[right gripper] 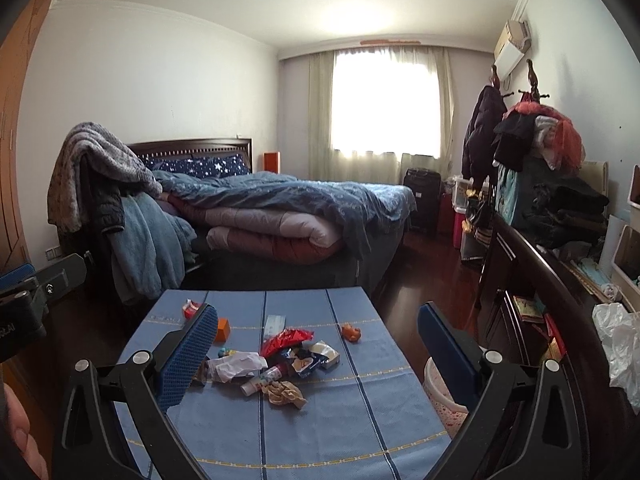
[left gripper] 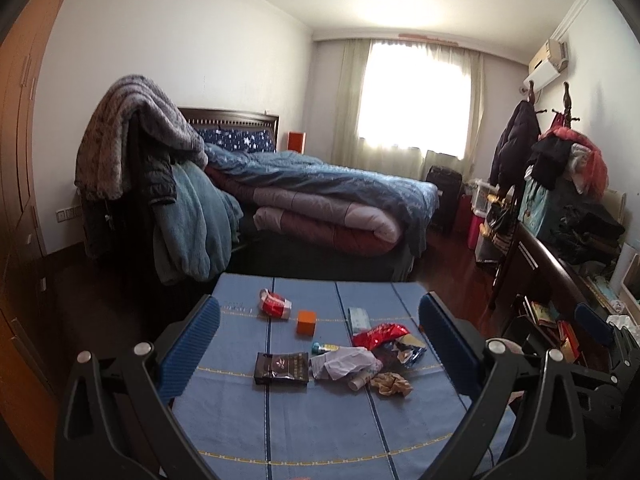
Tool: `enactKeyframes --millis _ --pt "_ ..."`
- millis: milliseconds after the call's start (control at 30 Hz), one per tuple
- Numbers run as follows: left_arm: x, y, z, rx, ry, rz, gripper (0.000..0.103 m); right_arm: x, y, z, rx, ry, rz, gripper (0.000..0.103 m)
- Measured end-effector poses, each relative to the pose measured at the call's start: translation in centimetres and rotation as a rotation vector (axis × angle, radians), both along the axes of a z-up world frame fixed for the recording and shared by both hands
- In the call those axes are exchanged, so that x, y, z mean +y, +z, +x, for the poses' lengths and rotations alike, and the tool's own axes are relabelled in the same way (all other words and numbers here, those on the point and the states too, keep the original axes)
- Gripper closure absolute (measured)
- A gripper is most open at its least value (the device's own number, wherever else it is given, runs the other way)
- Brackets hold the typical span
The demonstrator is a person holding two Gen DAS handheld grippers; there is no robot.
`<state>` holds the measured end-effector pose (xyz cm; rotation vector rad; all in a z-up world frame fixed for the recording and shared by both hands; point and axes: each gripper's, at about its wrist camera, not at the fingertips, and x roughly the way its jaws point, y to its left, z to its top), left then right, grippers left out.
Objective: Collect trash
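Observation:
A blue-clothed table (left gripper: 248, 432) holds a pile of trash: a red wrapper (left gripper: 380, 336), crumpled white paper (left gripper: 344, 362), a brown paper wad (left gripper: 390, 384), a black packet (left gripper: 281, 368), a red-and-white carton (left gripper: 275, 303) and an orange cube (left gripper: 306, 322). The same pile shows in the right wrist view, with the red wrapper (right gripper: 285, 339), white paper (right gripper: 236, 365), brown wad (right gripper: 285, 393) and a small orange toy (right gripper: 352, 332). My left gripper (left gripper: 320, 324) is open and empty above the table's near side. My right gripper (right gripper: 320, 332) is open and empty, to the right of the left one.
A pale waste bin (right gripper: 438, 388) stands by the table's right edge. A dark dresser (right gripper: 560, 280) piled with clothes runs along the right wall. A bed (right gripper: 280, 208) with quilts lies behind the table. A chair draped in blankets (left gripper: 140, 168) stands at the left.

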<state>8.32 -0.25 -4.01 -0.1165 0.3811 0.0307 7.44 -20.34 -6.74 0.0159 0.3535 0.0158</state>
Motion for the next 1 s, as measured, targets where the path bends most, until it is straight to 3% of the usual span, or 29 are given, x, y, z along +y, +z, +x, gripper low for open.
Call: enactKeyframes --millis 667,800,1000 --pt "1.9 -10.0 13.7 0.292 0.058 -0.035 0.003 0.6 -7.3 10.3 0.221 0.025 -0.025 0.004" --pt "3.4 -10.8 15.1 0.298 0.101 -0.027 0.004 0.6 -8.4 11.8 0.254 0.027 -0.018 0.004" --pt "3.1 -9.4 14.3 0.214 0.097 -0.029 0.004 0.7 -8.5 12.5 0.244 0.034 -0.021 0.004"
